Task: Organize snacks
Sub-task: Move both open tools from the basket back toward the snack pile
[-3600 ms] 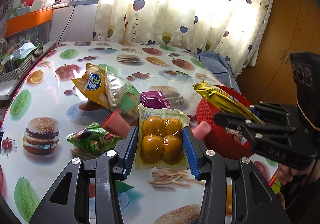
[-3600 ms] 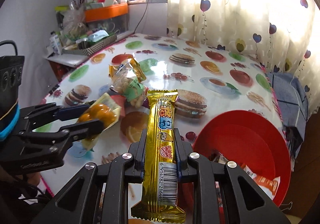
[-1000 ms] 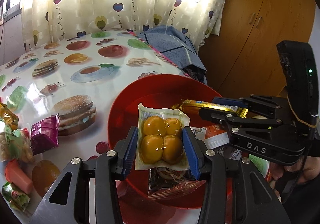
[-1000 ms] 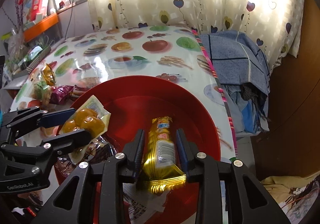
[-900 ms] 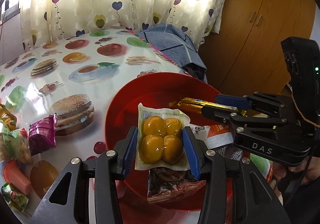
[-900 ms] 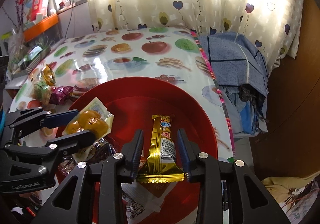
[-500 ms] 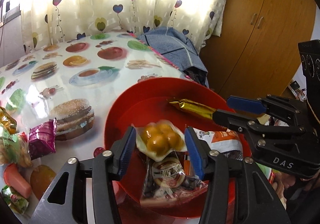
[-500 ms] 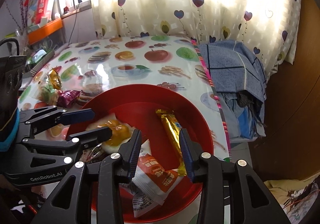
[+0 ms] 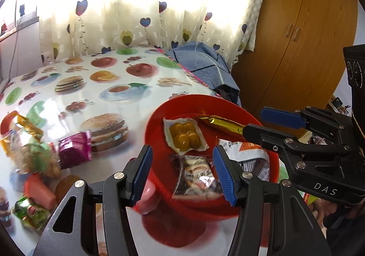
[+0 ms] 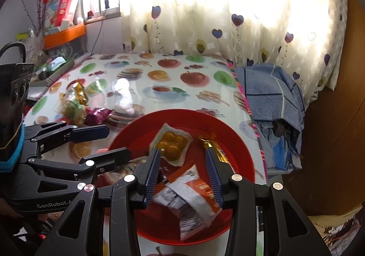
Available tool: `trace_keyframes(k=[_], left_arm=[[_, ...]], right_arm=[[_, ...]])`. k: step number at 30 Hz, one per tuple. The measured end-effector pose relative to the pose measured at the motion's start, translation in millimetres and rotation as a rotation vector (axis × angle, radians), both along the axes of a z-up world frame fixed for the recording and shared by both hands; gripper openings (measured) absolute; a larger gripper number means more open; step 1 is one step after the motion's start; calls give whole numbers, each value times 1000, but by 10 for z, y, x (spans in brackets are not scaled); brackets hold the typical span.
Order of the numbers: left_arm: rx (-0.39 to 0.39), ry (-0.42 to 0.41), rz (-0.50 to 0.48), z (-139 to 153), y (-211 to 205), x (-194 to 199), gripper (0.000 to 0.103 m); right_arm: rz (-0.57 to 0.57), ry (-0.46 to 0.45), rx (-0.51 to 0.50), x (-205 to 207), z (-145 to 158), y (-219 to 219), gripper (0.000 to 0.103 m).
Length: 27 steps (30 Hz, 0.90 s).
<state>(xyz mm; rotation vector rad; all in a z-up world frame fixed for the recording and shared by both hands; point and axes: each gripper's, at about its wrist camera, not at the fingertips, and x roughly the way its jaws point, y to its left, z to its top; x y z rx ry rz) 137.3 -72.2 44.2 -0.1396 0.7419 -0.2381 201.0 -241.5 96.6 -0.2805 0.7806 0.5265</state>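
The red bowl [image 9: 228, 105] [image 10: 182, 112] stands at the table's right edge. Inside it lie a clear pack of yellow balls [image 9: 184, 136] [image 10: 171, 143], a gold bar [image 9: 219, 122] [image 10: 209, 142], an orange-and-white packet [image 9: 248, 148] [image 10: 196, 187] and a dark pastry packet [image 9: 196, 173]. My left gripper [image 9: 181, 160] [image 10: 118, 142] hangs open above the bowl's near-left side, holding nothing. My right gripper [image 10: 182, 158] [image 9: 253, 120] hovers over the bowl's right side with its jaws opening and nothing pressed between the pads.
Loose snacks lie on the printed tablecloth left of the bowl: a purple packet [image 9: 75, 150], a clear bag of nuts [image 9: 29, 148], a pink stick [image 9: 40, 192] and a green packet [image 9: 32, 212]. A blue cloth [image 9: 200, 59] hangs off the far edge beside a wooden cabinet [image 9: 296, 39].
Both grippers opened and let go: the pack of yellow balls and the gold bar dropped into the red bowl. Both grippers then drew back and rose a little.
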Motion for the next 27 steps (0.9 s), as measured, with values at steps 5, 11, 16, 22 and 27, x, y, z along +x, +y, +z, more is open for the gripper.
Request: trace_keyframes(k=[5, 11, 16, 22, 27], left_arm=[[15, -5, 25, 35, 114, -186, 56], [19, 0, 60, 22, 223, -411, 56], [47, 5, 84, 7, 275, -552, 56], [59, 10, 125, 15, 354, -661, 56], [65, 13, 157, 33, 397, -745, 56]], right_arm=[[36, -5, 20, -184, 34, 136, 40], [55, 0, 38, -356, 16, 243, 40], [88, 10, 36, -488, -23, 350, 40], [112, 21, 39, -585, -56, 418, 40], [110, 29, 51, -620, -61, 419, 40]])
